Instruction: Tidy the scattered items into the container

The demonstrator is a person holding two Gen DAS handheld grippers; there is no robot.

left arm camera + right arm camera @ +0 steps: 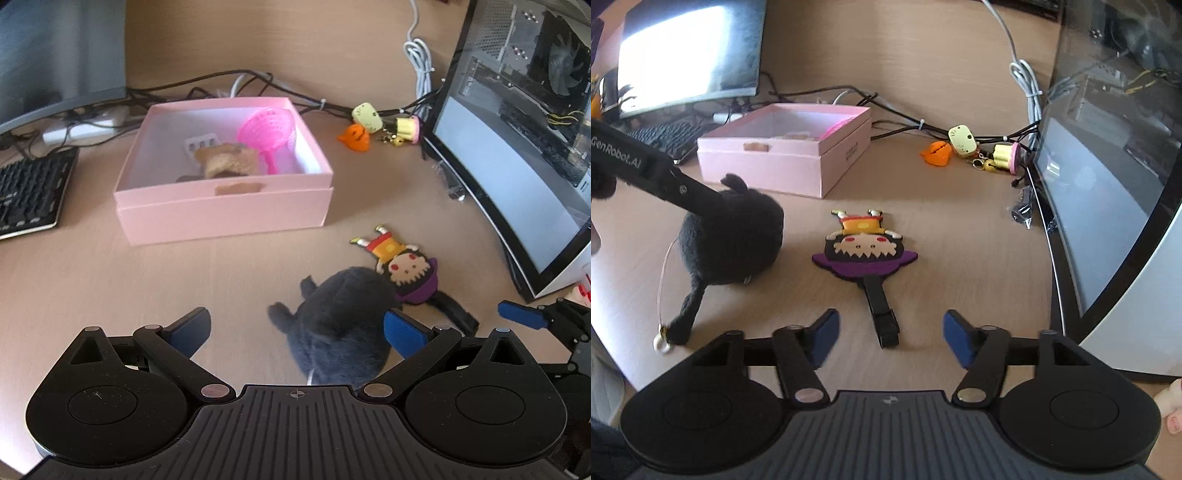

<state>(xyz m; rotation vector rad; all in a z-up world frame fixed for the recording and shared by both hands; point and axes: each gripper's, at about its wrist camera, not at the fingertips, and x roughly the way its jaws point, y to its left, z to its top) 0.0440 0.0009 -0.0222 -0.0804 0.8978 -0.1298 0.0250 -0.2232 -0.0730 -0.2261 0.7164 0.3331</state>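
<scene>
Black plush toy [340, 325] sits low-centre on the desk, between the left gripper [295, 328]'s spread fingers. Right gripper [888, 334], fingers apart, straddles the cartoon tag [864, 243]'s strap; closing there could miss the thin strap or drag the tag.

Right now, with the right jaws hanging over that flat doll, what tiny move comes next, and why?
Probably lower the right gripper so its jaws straddle the black strap of the flat doll. The jaws stand open with the strap between them, untouched, and the doll lies outside the pink box.
</scene>
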